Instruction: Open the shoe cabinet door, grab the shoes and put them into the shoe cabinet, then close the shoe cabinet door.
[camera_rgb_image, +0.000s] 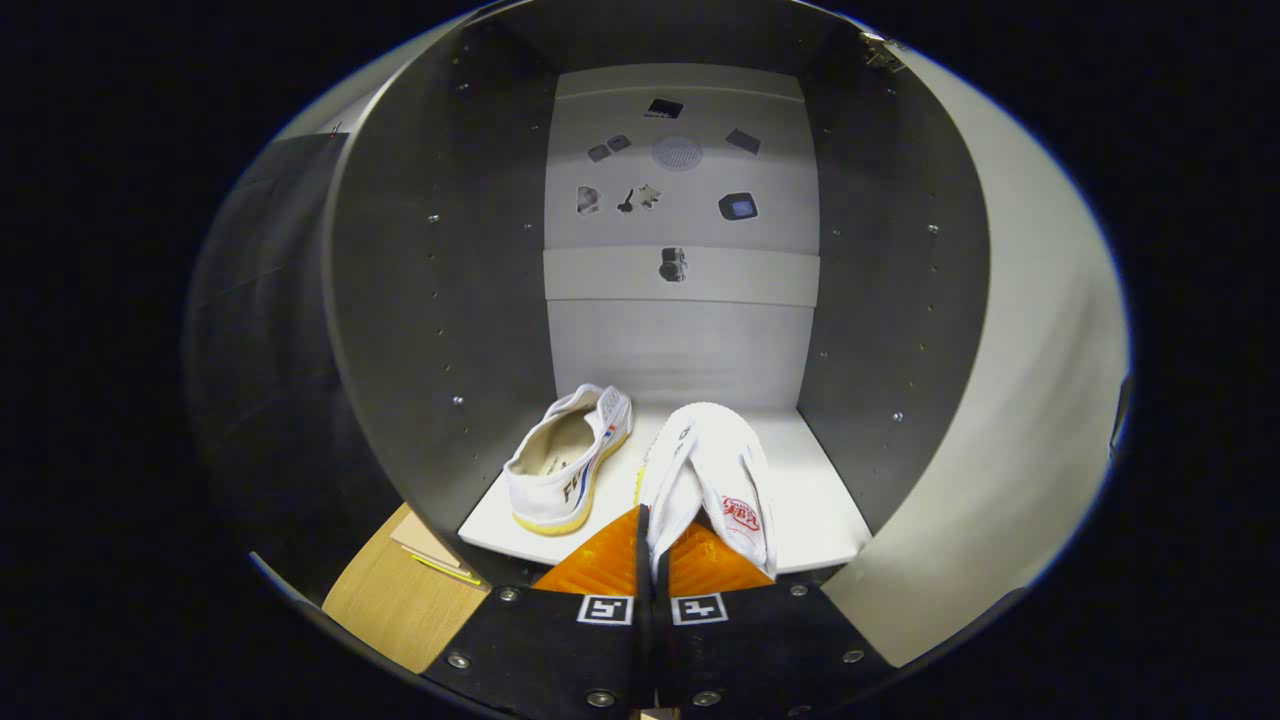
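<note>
The gripper (655, 545) is pinching the second shoe (715, 470) by the edge of its upper: both fingers are pressing together on the fabric at the heel end, with almost no gap showing between them. The shoe is hanging forward from the fingertips, its toe pointing into the cabinet and its tongue and inner lining facing up, so it is sitting tilted rather than flat. It is hovering over or just touching the front part of the white shelf (820, 520); contact cannot be told for sure.

Just to the left of the held shoe, the first shoe (565, 465) is already lying on the same shelf, turned on its side with its opening facing left and its sole toward the held one. The two are near but apart.

Judging by this, the placing step is being finished. To do it well, the held shoe is wanting a little more travel inward so the heel is clearing the shelf's front lip, then a gentle lowering until the sole is resting flat, keeping right of the first shoe so nothing is knocked. Only then should the fingers be spreading, and the withdrawal should be going straight back.

Beyond the shoes, the pale back panel (680, 340) and dark side walls (440, 300) are framing the open compartment, and the opened door (1040, 400) is standing to the right, waiting to be swung closed
</note>
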